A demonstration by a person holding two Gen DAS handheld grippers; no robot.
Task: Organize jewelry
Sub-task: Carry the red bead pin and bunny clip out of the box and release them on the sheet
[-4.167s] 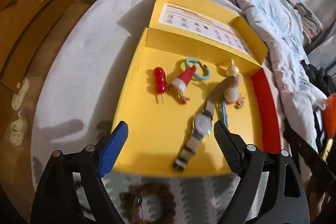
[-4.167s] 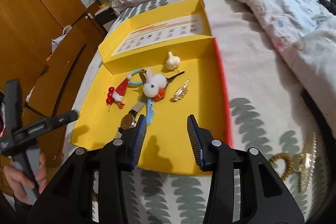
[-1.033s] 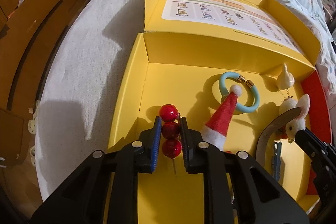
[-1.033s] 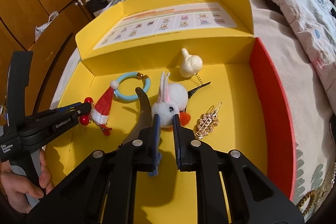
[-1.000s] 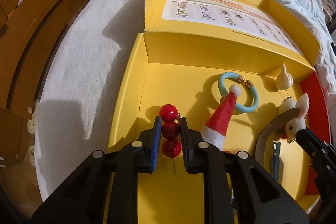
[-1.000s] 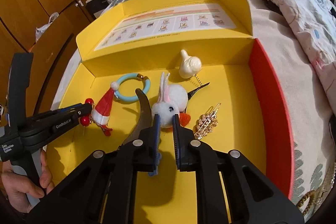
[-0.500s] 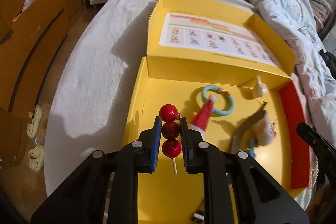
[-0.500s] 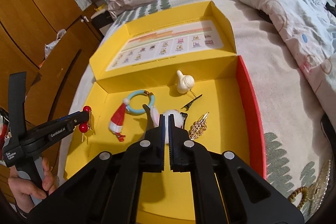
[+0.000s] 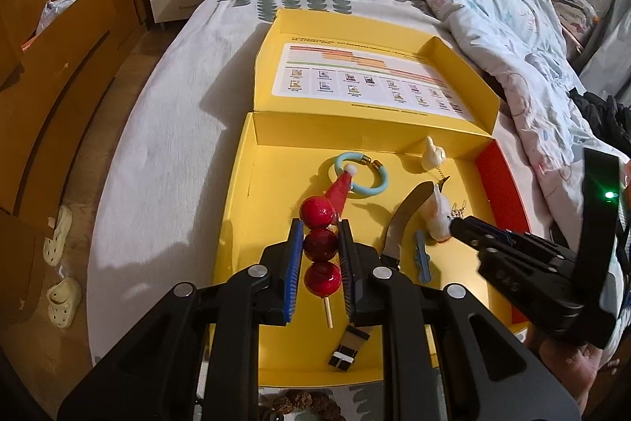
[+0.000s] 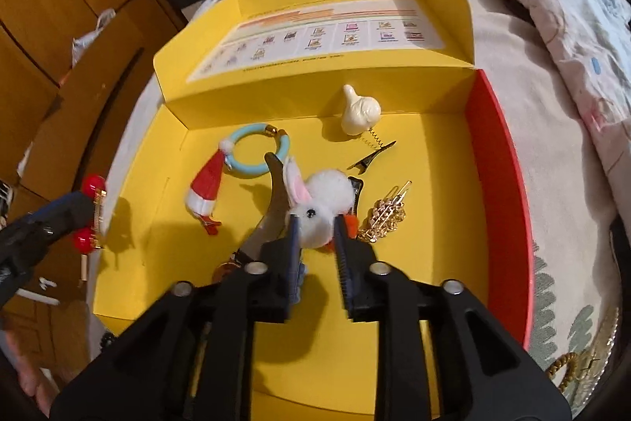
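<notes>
Your L gripper [image 9: 321,263] is nearly closed, clamped on red bead skewer [image 9: 320,244], now lifted over yellow box [image 9: 236,192]. R gripper [image 10: 315,247]: jaws just opened partway; bunny clip [image 10: 321,208] sits between pads, 12 o'clock, contact unclear.

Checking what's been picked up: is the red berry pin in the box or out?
Out: the left tool holds the pin lifted above the box.

Both views were evenly lit by warm indoor light. The yellow box [image 9: 236,184] was bright; the wooden cabinets [image 9: 59,66] at 9 o'clock were dim. Hard shadows fell toward 9 o'clock on the bedsheet [image 9: 157,164]. Fisheye bending and black vignetting marked all edges. The right wrist view was slightly soft.
</notes>
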